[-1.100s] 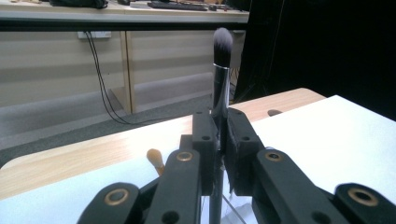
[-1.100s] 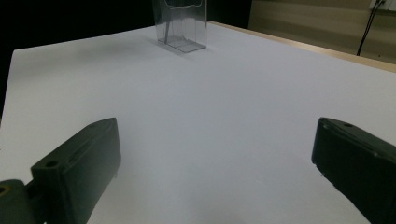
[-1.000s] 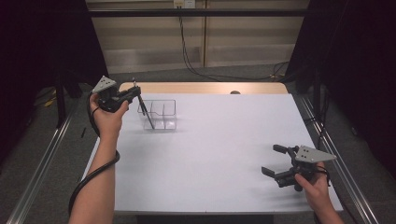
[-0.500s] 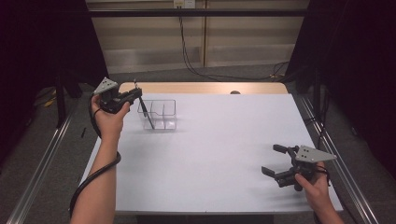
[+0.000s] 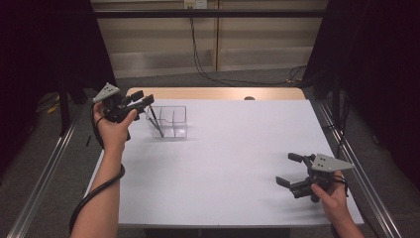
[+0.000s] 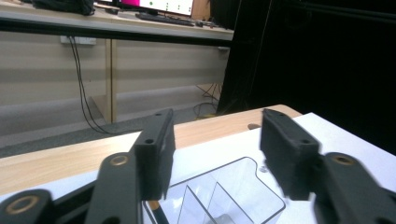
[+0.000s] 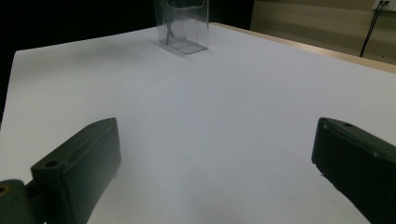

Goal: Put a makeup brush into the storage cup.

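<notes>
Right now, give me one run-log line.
left gripper: jaws just opened, nothing between | pen: leaning in clear organizer | right gripper: open, empty

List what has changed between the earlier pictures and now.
The left gripper has just been opening its jaws and has let go of the dark pen, which now leans inside the clear divided holder; nothing is between the jaws. The right gripper stayed open low over the white table, and the holder did not move.

A clear plastic organiser (image 5: 169,122) with inner dividers stands upright on the table, just below and beyond the left tongs (image 5: 143,100). A thin dark pen (image 5: 155,120) leans tilted inside its compartment nearest those tongs.
</notes>
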